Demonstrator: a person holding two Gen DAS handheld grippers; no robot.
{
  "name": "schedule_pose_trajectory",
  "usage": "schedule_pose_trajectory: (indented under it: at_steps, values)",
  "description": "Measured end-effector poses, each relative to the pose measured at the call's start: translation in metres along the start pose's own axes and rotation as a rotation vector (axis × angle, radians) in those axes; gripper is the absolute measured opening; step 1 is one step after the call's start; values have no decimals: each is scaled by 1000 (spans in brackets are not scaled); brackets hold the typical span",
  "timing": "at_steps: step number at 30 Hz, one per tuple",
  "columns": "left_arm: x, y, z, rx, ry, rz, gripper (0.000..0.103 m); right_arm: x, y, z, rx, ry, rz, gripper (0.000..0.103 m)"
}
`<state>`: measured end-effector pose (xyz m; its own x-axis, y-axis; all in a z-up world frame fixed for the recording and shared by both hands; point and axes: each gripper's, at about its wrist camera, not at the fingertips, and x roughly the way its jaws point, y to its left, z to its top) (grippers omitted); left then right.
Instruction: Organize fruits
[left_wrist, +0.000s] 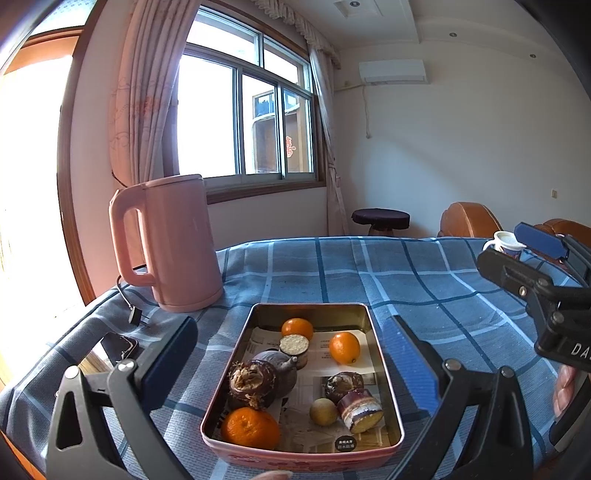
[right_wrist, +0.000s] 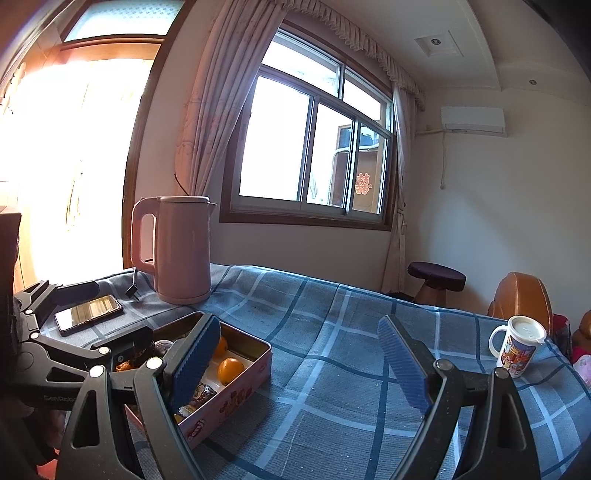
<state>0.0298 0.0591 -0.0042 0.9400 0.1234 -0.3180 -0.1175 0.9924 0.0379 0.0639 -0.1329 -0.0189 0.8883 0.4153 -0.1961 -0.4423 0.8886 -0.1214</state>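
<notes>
We stand at a table (left_wrist: 424, 280) under a blue checked cloth. A pink kettle (left_wrist: 173, 243) sits at its far left corner, with a phone (right_wrist: 88, 314) lying flat just beside it. Near our front edge rests a metal tin (left_wrist: 388, 391), lined with paper.

Our left gripper (left_wrist: 291, 373) hangs over the tin with its fingers wide apart and nothing between the pads; they flank the tin without touching it. Our right gripper (right_wrist: 306, 362) hovers over bare cloth to the right of the tin, fingers likewise spread wide and holding nothing.

A lidded mug (right_wrist: 517, 347) stands well apart on the right side of the table.

The fruit is all inside the tin. One orange (left_wrist: 250, 428) lies in the near left corner, another orange (left_wrist: 344, 347) toward the far right, and a third (left_wrist: 297, 328) at the far end. Dark brown bulbs (left_wrist: 253, 384) crowd the left side, two cut cane pieces (left_wrist: 360, 410) lie among them, and a small yellowish fruit (left_wrist: 323, 411) sits near the front.
</notes>
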Motion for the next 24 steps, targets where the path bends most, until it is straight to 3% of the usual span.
schedule_pose_trajectory:
  at_steps: [24]
  values:
    - [0, -8, 2, 24, -15, -25, 103, -2, -4, -5, -14, 10, -1, 89]
